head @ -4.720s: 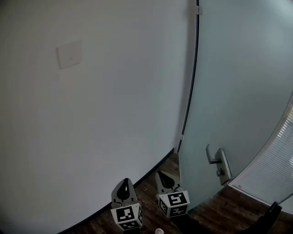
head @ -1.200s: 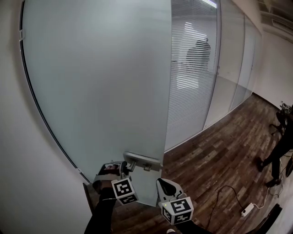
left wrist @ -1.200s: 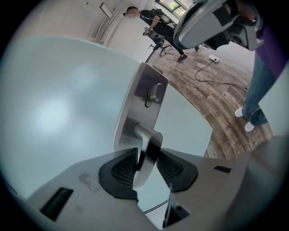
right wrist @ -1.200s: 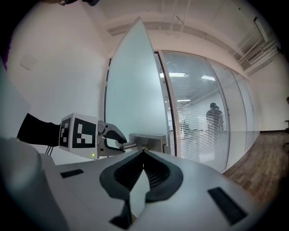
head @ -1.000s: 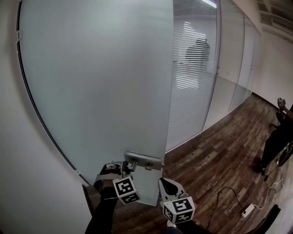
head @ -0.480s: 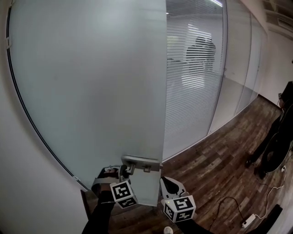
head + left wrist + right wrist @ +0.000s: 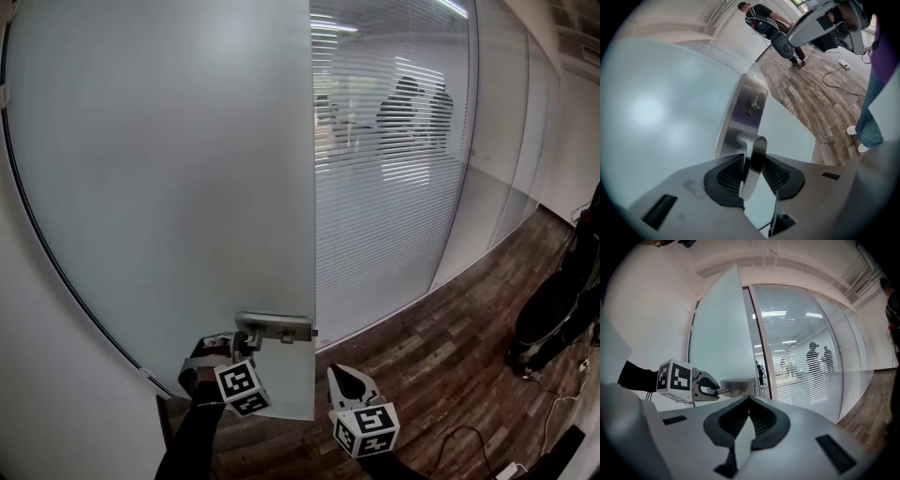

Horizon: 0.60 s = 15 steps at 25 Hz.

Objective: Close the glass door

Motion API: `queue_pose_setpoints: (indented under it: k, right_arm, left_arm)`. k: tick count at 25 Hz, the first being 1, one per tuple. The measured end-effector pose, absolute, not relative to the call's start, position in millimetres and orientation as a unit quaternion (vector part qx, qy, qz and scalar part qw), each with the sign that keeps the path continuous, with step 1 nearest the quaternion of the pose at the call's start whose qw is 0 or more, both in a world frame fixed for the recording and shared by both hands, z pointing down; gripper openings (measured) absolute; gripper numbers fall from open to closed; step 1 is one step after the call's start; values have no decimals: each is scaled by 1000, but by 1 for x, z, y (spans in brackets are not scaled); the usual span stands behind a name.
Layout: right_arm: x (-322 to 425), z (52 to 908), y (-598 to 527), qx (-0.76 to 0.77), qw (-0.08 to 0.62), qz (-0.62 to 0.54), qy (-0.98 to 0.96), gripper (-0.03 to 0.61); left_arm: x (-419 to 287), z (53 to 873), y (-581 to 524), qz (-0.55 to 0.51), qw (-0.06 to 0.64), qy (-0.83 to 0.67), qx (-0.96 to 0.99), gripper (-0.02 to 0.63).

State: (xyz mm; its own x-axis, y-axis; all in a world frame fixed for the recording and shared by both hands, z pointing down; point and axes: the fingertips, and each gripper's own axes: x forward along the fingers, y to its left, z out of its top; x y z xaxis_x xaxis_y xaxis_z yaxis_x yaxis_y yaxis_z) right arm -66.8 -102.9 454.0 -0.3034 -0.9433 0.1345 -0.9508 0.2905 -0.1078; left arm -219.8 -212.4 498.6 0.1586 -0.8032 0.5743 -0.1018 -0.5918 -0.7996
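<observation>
The left gripper (image 7: pixel 249 349) reached out on the left and pointed down a bit, its jaws squeezing the door handle (image 7: pixel 274 327). The right gripper (image 7: pixel 345 382) was nearer, jaws together, holding nothing.

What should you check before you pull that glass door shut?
1. Grip: the left gripper has its fingers pressed on the door handle. Ok.
2. Spare gripper: the right gripper is shut, holds nothing and hangs apart from the door. Ok.
3. Door closed: the glass door stands open, with a gap beside the blinds wall. Not ok.
4. People: the person on the wooden floor stands well away from the door's edge. Ok.
5. Behind the door: the frosted glass hides it. Cannot tell.
</observation>
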Motion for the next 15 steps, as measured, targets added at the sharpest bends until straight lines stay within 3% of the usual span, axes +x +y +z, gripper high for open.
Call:
queue_pose_setpoints:
  k: [15]
  right_arm:
    - [-60, 447, -213, 595, 15, 82, -800, -2]
  left_arm:
    - [-189, 497, -309, -552, 295, 326, -708, 104]
